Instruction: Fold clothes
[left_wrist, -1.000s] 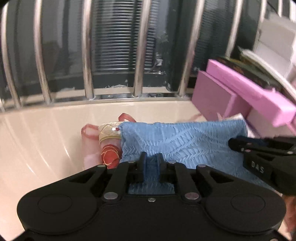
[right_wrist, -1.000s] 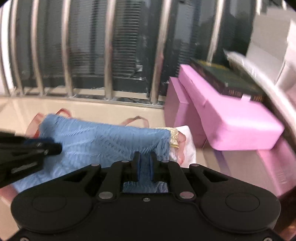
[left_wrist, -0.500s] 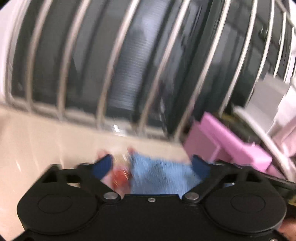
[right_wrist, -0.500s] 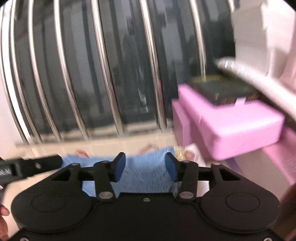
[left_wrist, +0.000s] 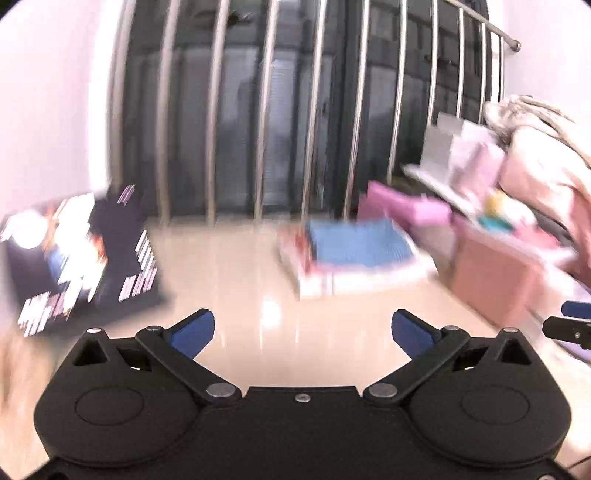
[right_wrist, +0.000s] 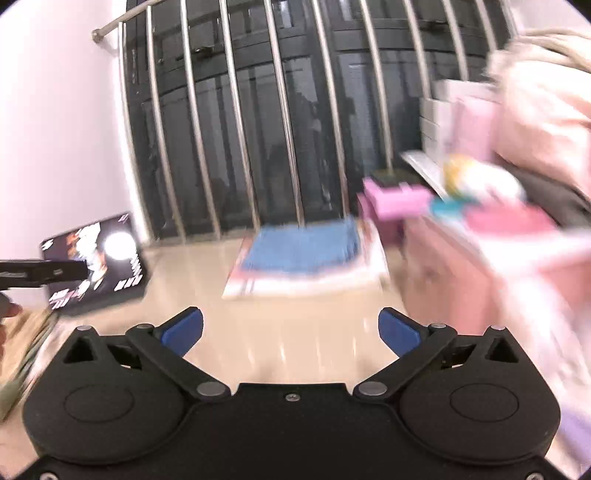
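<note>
A folded blue knit garment (left_wrist: 360, 242) lies on top of a folded white and pink garment (left_wrist: 354, 277) on the cream table, far ahead of both grippers. It also shows in the right wrist view (right_wrist: 303, 247), on the white and pink garment (right_wrist: 306, 282). My left gripper (left_wrist: 303, 330) is open and empty, held above the table well short of the pile. My right gripper (right_wrist: 290, 328) is open and empty too. Both views are motion-blurred.
A dark printed box (left_wrist: 77, 254) stands at the left by the wall. Pink boxes (left_wrist: 402, 208) and a salmon box (left_wrist: 498, 273) stand right of the pile, with pink fabric (right_wrist: 543, 118) piled behind. Metal railing bars (right_wrist: 280, 122) close off the back.
Both grippers let go of the blue garment, opened wide and pulled back and up from the pile. The folded pile now lies far ahead.
</note>
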